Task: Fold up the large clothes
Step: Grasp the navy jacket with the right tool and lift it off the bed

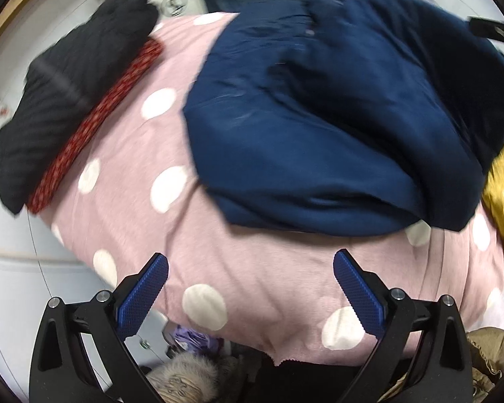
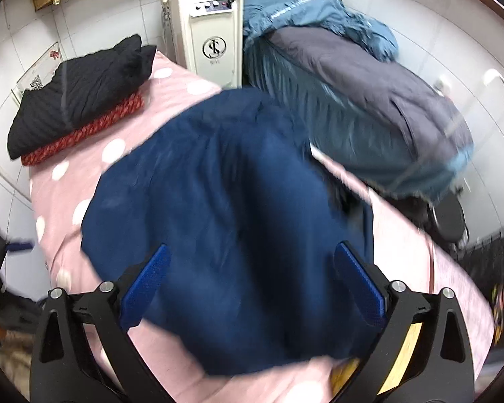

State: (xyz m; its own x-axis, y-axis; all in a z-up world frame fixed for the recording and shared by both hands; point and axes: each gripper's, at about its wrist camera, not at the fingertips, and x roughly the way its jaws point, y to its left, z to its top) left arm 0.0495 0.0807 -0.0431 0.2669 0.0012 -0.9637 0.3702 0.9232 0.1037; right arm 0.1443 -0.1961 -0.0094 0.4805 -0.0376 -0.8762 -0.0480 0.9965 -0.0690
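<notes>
Left wrist, pink dotted bedspread (image 1: 134,201), tiled wall (image 2: 100,27)

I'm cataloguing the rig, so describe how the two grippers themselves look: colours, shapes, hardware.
Both look identical. The left gripper and right gripper each have two flat fingers faced with blue, finely knurled pads on matte black angular linkage arms. Silver round pivot bolts sit at the joints, two per side. No cables, markings or sleeves show.

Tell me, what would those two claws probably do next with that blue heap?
Probably lower and pinch an edge of the navy garment: it lies crumpled on the pink dotted bed, and both the left gripper and right gripper hover open, holding nothing.
</notes>
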